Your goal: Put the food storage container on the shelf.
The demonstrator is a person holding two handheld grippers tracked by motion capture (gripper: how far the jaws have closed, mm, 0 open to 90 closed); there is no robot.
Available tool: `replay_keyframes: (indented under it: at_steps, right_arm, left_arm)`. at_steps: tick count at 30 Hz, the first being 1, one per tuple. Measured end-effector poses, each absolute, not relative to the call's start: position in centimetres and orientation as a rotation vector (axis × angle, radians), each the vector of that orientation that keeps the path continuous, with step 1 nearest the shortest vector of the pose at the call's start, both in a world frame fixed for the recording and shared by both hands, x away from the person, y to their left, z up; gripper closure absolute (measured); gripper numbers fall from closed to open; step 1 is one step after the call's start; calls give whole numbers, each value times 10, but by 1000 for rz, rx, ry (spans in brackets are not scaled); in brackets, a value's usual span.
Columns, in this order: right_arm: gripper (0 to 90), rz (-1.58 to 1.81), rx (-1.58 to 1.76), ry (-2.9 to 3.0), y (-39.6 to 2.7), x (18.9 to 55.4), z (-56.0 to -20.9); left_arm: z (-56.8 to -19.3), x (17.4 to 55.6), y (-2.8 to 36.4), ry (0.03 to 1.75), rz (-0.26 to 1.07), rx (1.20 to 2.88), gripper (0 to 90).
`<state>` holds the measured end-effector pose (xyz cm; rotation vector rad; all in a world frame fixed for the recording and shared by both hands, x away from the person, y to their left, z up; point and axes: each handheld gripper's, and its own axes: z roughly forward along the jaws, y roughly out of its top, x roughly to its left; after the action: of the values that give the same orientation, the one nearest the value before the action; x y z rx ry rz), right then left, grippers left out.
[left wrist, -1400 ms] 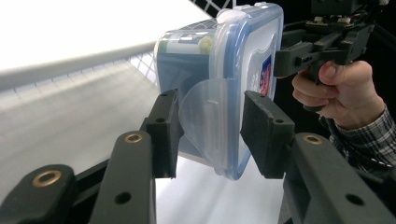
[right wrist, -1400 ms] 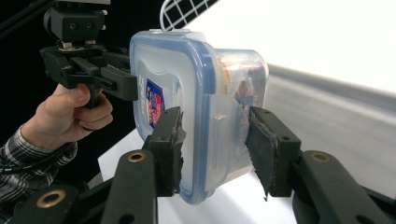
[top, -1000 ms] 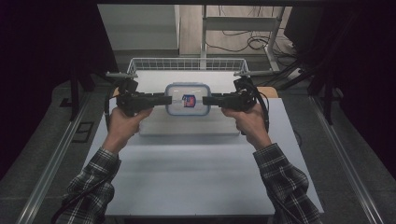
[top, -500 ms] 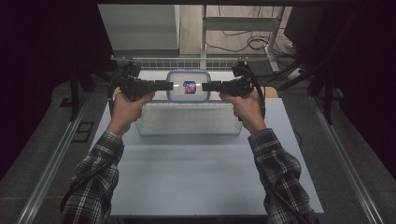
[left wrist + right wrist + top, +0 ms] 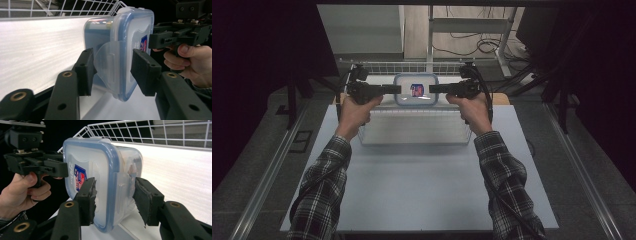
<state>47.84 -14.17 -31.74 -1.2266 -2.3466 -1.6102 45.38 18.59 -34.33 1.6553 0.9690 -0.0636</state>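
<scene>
A clear plastic container [image 5: 415,91] with a blue-rimmed lid and a red-and-blue label hangs between my two grippers over the far part of a wire basket [image 5: 377,67]. My left gripper [image 5: 398,90] grips its left end. In the left gripper view the container's [image 5: 120,50] latch flap sits between my left gripper's [image 5: 113,72] pads. Those jaws have just been opening a little, and the pads still look to be touching it. My right gripper [image 5: 432,90] holds the other end. In the right gripper view my right gripper [image 5: 115,200] pinches the lid and base of the container [image 5: 100,170].
The basket stands at the far end of a pale table [image 5: 412,190], with its white floor [image 5: 37,50] under the container. Dark floor and metal rails flank the table. A desk frame and cables lie beyond the basket.
Both hands have moved away from the person, carrying the container from the basket's near part toward its far rim. Both grippers stay on the container's ends.
</scene>
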Motion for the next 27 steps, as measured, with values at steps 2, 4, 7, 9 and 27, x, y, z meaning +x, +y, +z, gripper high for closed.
replay_keyframes:
  at_steps: [2,4,7,9,27]
  right_arm:
    - [514,-1608,-1237,-2347,-141,479,-318]
    - [514,-1604,-1252,-2339,-141,479,-318]
    - [508,-1599,-1265,-2350,-139,479,-317]
    - [508,-1600,-1272,-2353,-139,479,-317]
    - [488,-1624,-1357,-2398,-140,481,-315]
  left_arm:
    - [-342,454,184,975,-52,1663,510]
    - [-341,455,182,981,-34,1680,503]
    - [-340,457,181,983,-23,1694,493]
    - [-340,458,180,984,-23,1694,489]
    - [-343,463,177,1011,-5,1696,475]
